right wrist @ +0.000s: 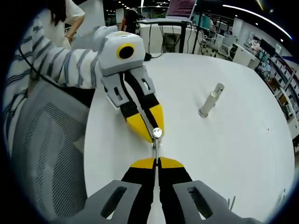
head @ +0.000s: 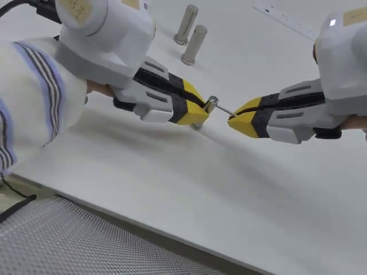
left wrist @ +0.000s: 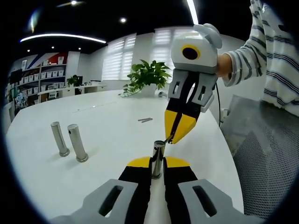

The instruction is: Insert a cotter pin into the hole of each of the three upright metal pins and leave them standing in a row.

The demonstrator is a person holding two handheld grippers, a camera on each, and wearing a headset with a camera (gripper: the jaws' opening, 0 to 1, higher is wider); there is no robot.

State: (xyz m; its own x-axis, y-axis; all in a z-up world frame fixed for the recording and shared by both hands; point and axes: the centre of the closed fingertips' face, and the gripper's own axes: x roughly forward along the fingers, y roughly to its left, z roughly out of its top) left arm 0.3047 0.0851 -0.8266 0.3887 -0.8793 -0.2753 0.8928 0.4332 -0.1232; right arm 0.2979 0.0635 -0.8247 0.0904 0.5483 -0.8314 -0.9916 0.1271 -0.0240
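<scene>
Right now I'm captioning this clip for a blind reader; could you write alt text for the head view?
Over a white table, the left gripper clamps an upright metal pin while the right gripper holds a thin cotter pin with its tip at that pin's top. Behind them stand two more metal pins, side by side.

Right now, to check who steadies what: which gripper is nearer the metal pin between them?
Left. The left gripper is clamped around the metal pin; the right gripper stands apart beside it, reaching it only through the cotter pin it holds.
</scene>
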